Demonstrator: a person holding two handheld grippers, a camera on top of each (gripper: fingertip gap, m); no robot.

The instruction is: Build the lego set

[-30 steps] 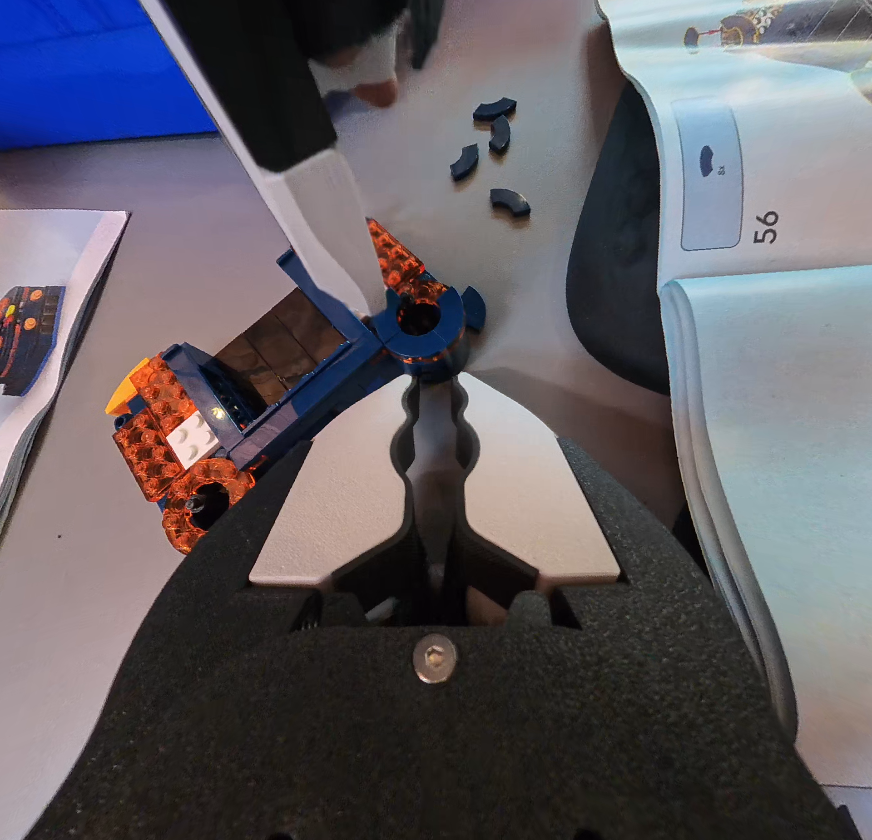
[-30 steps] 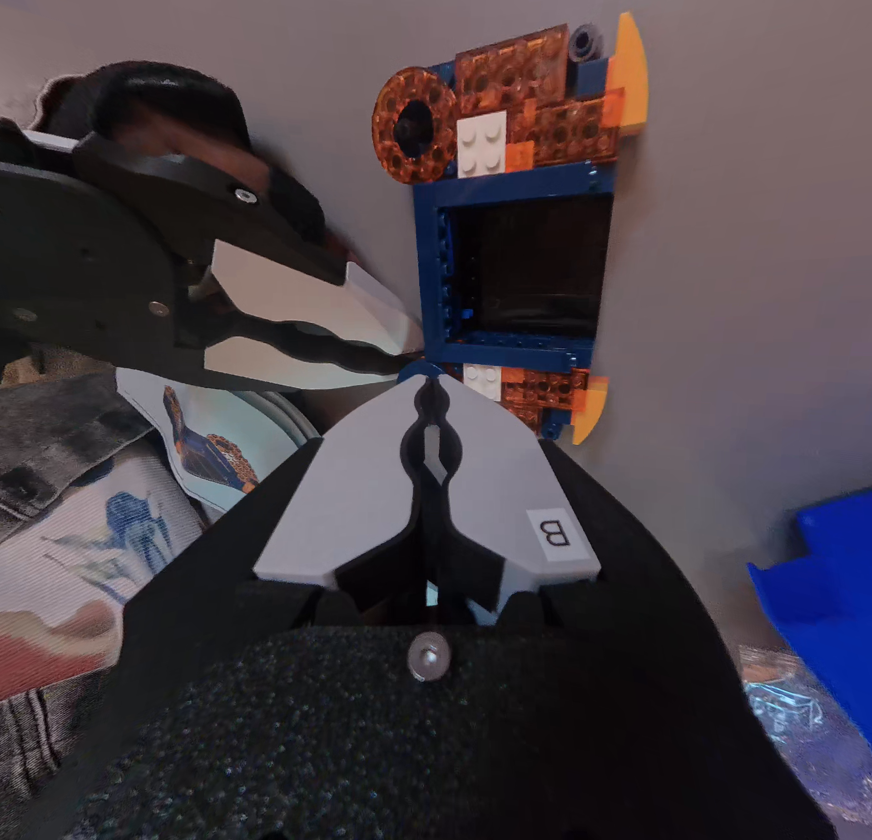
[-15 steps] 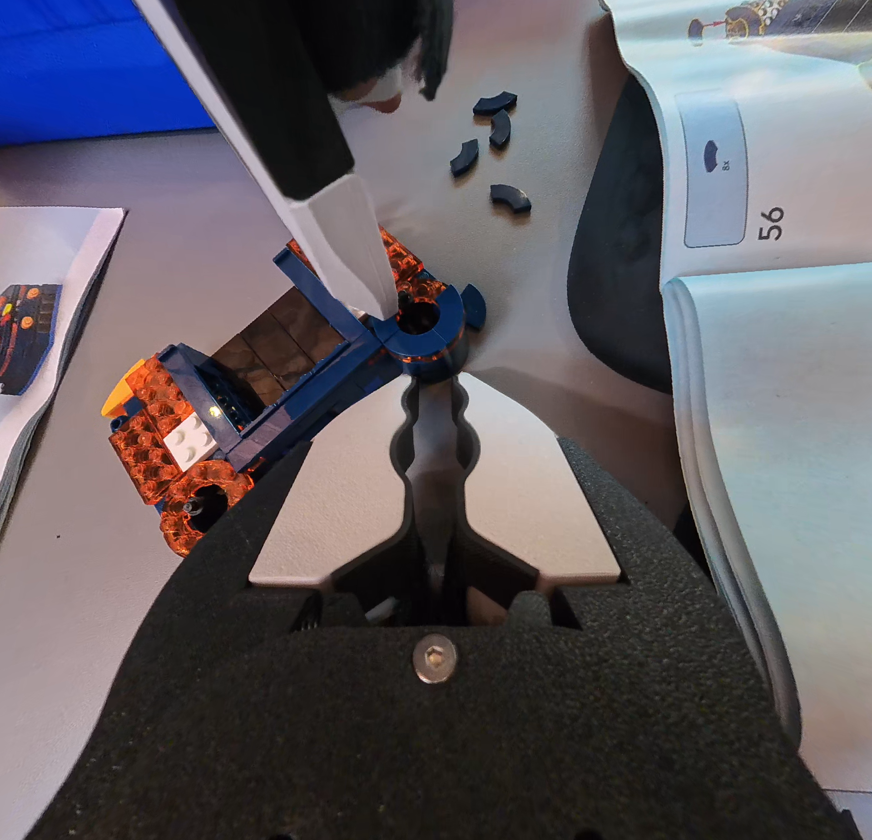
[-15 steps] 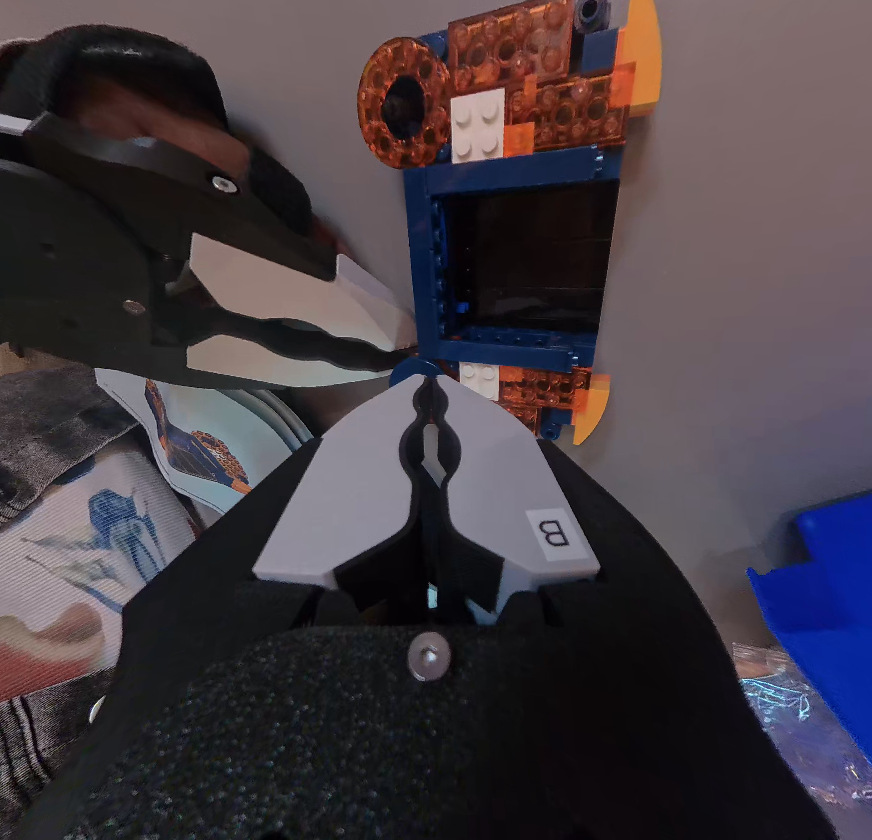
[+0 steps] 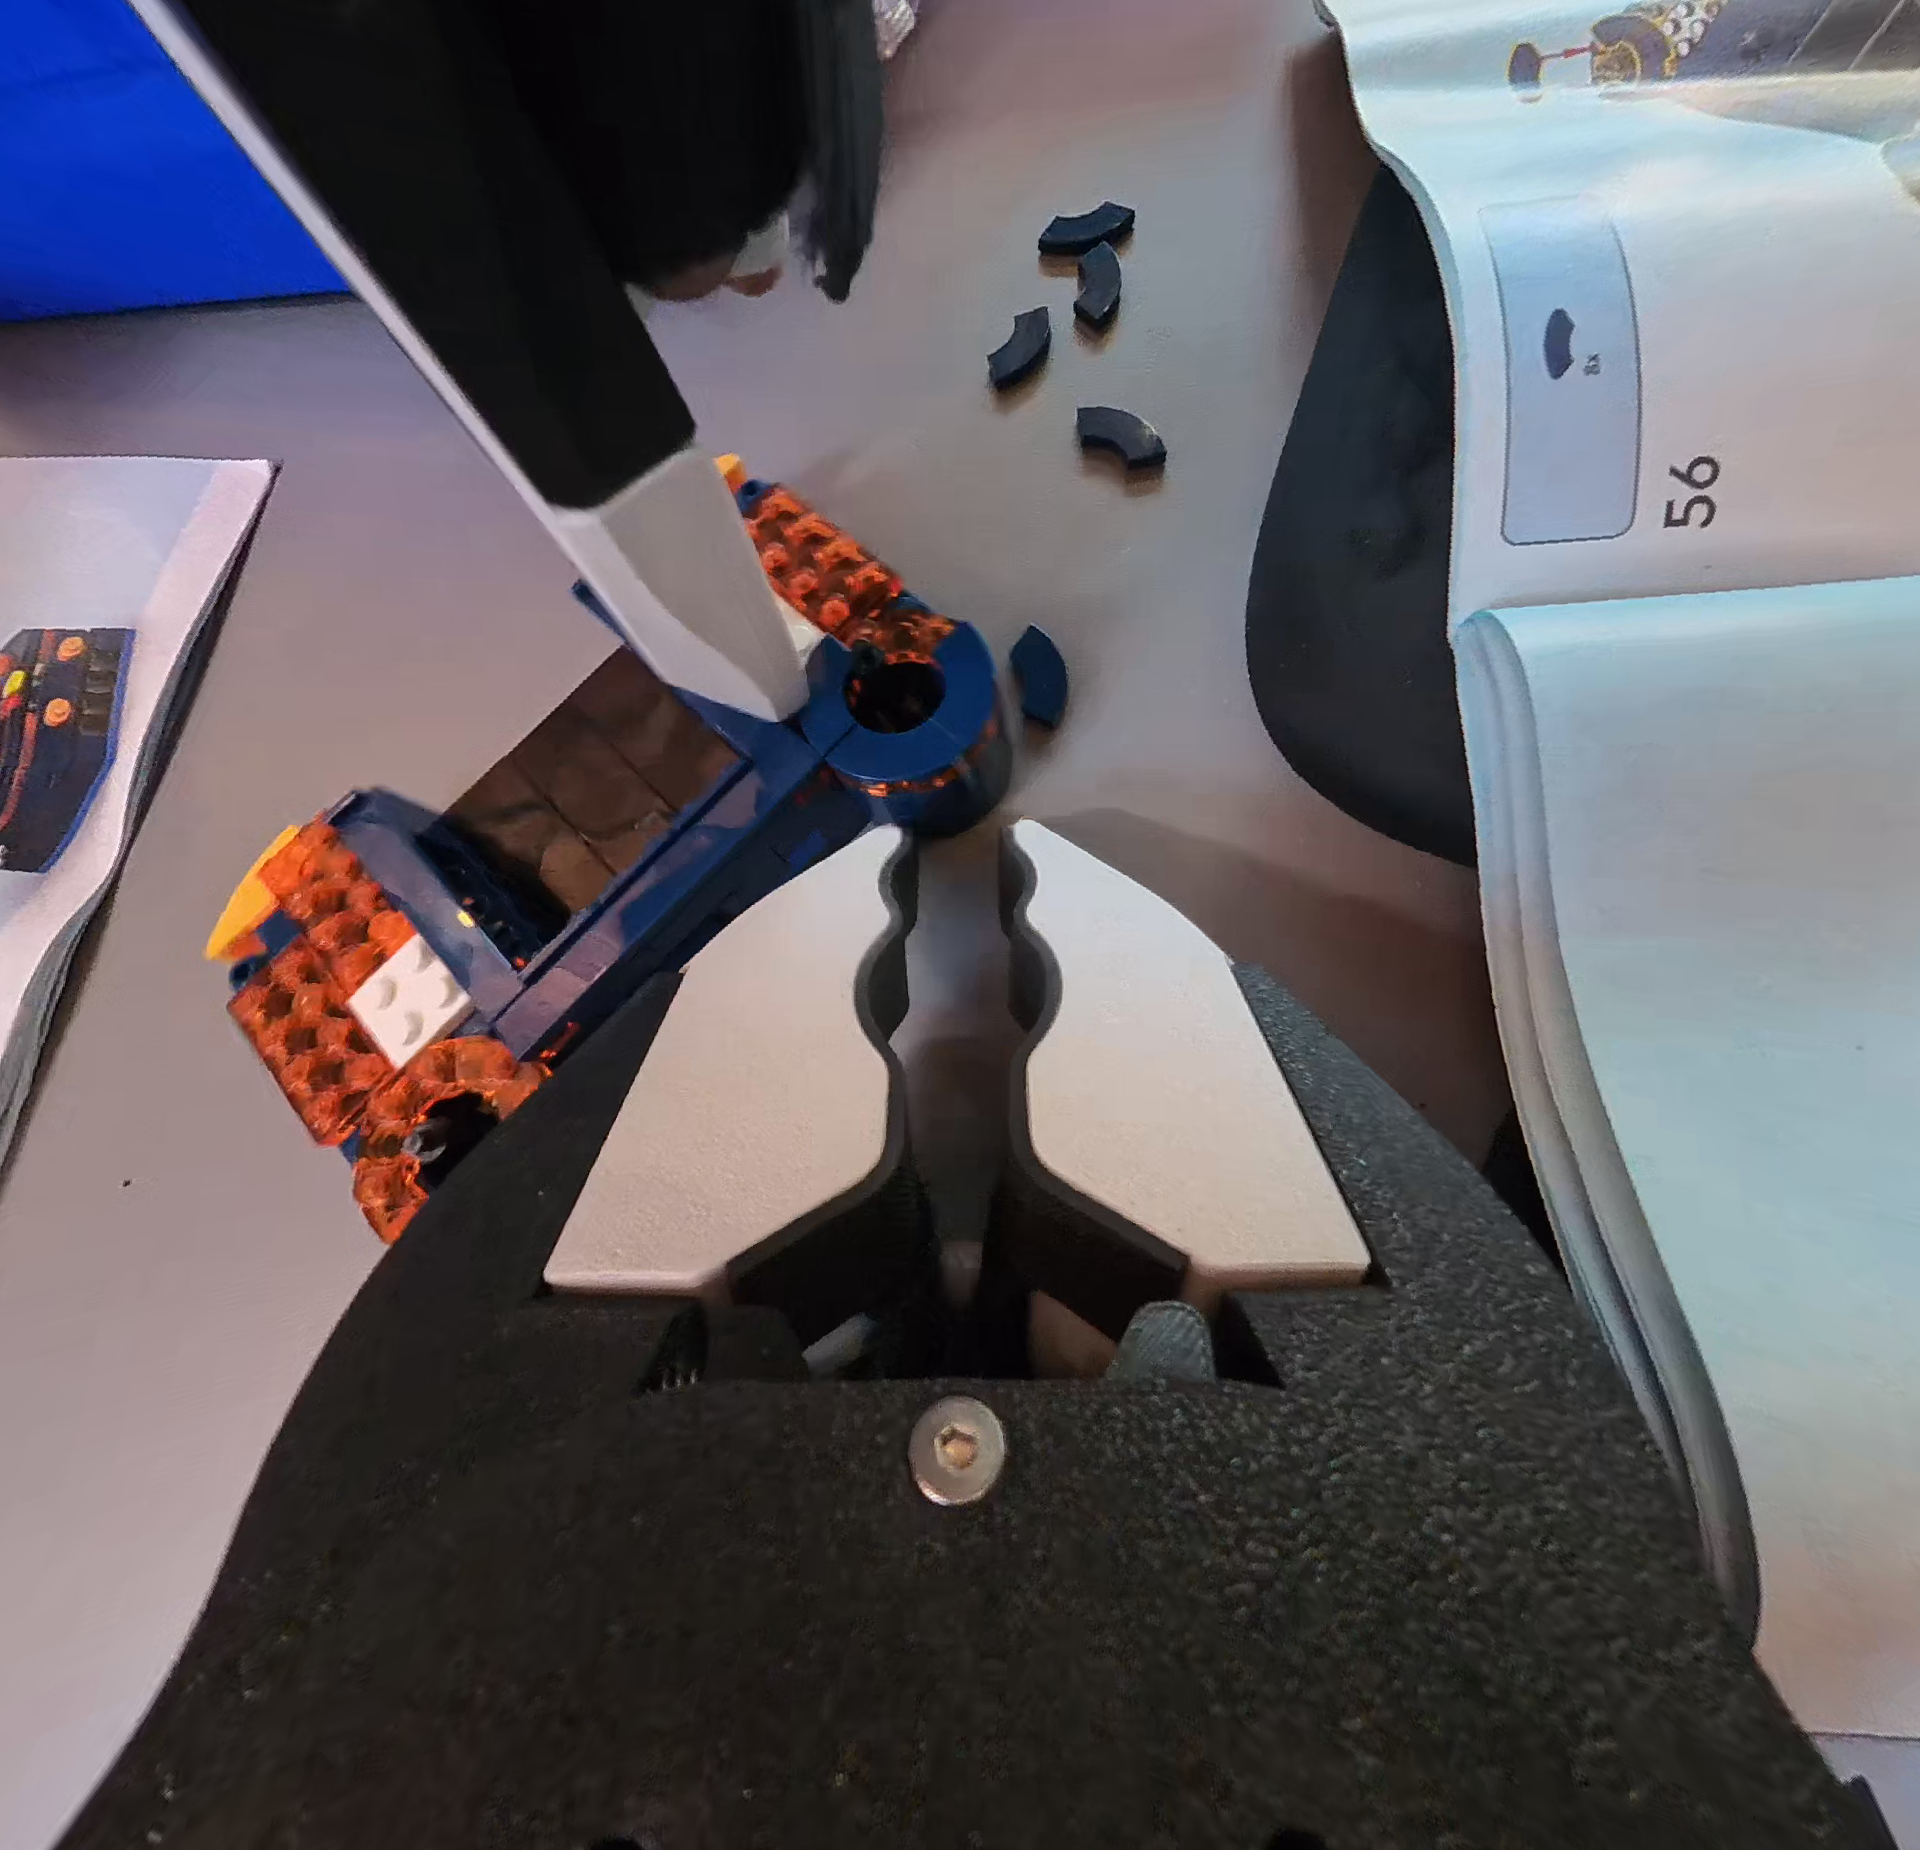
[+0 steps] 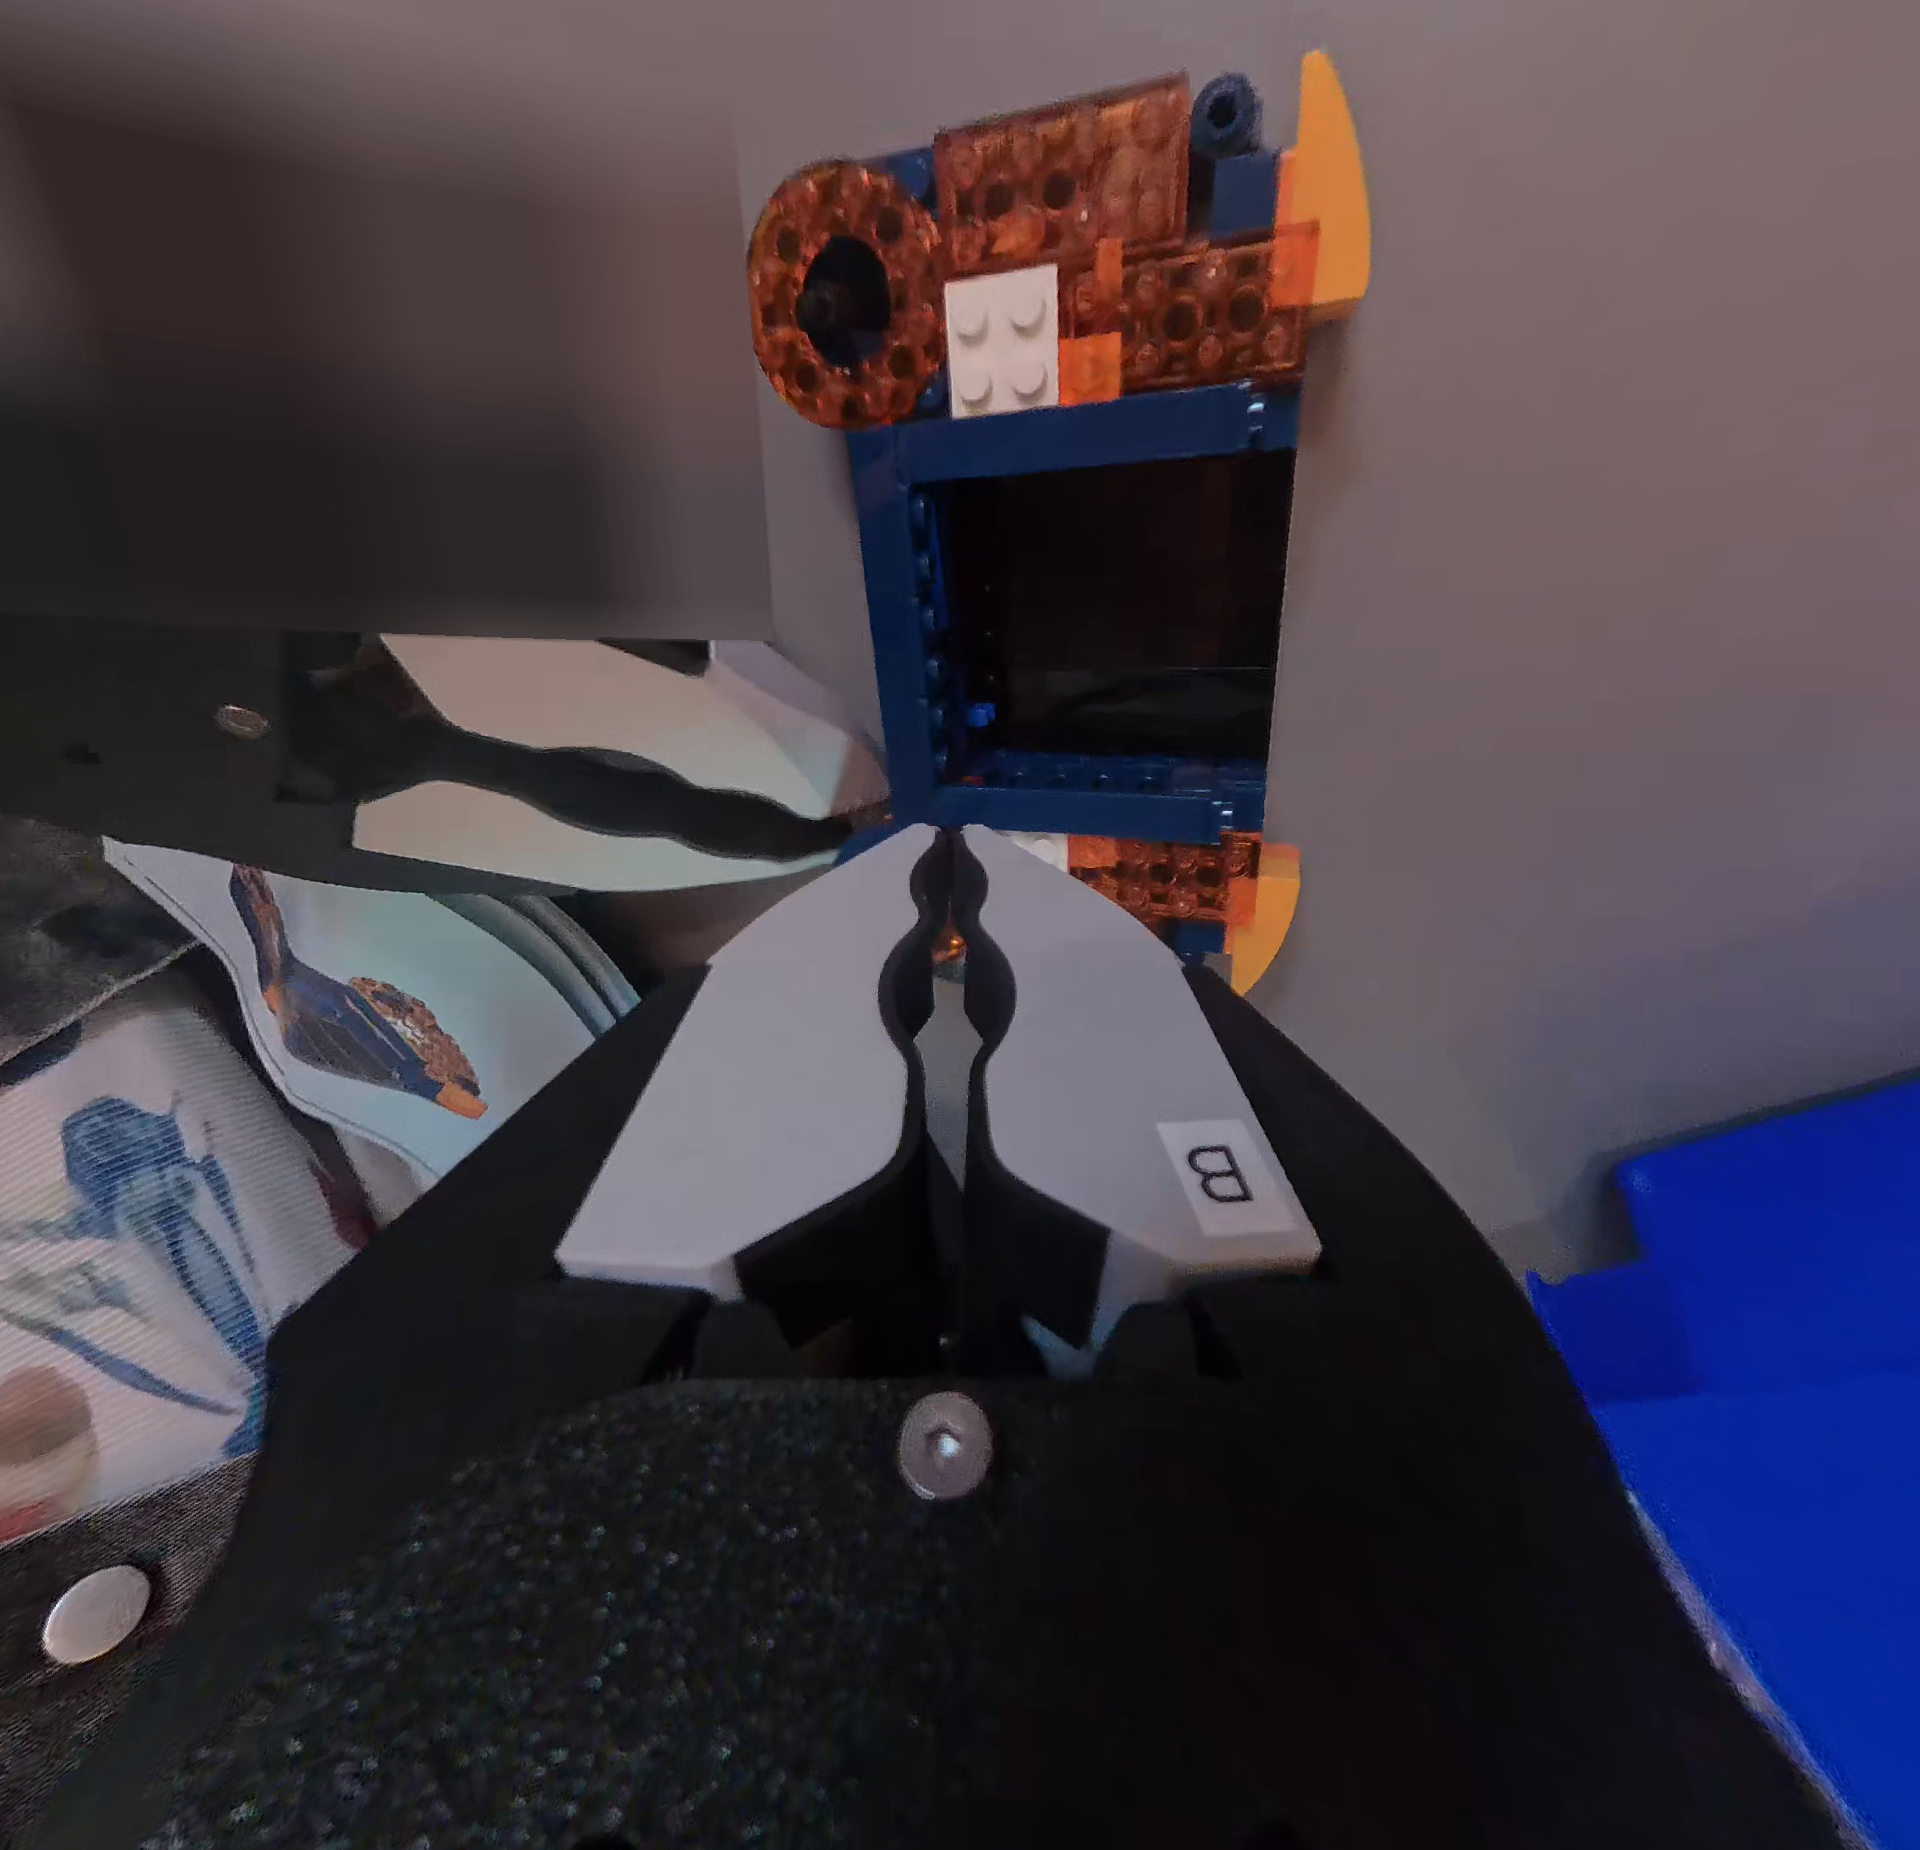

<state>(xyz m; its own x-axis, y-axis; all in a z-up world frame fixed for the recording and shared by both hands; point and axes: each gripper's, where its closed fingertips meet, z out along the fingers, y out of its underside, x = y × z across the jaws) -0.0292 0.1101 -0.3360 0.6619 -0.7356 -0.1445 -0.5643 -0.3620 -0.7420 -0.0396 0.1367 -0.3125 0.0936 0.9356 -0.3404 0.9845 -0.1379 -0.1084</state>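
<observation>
— Orange and blue, that model [image 5: 540, 865] lying on the table [image 5: 260, 1333]. See the claws?
— Left claw [image 5: 958, 832] is a bit open, its tips right by the blue ring [image 5: 914, 704]. Right claw [image 6: 948, 836] is pinched shut, touching the model. Loose curved bits [image 5: 1081, 314] and a booklet [image 5: 1662, 761] are farther right.

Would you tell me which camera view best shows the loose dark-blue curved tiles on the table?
The left wrist view: five loose curved tiles lie in plain sight past the model. The right wrist view shows none of them.
</observation>
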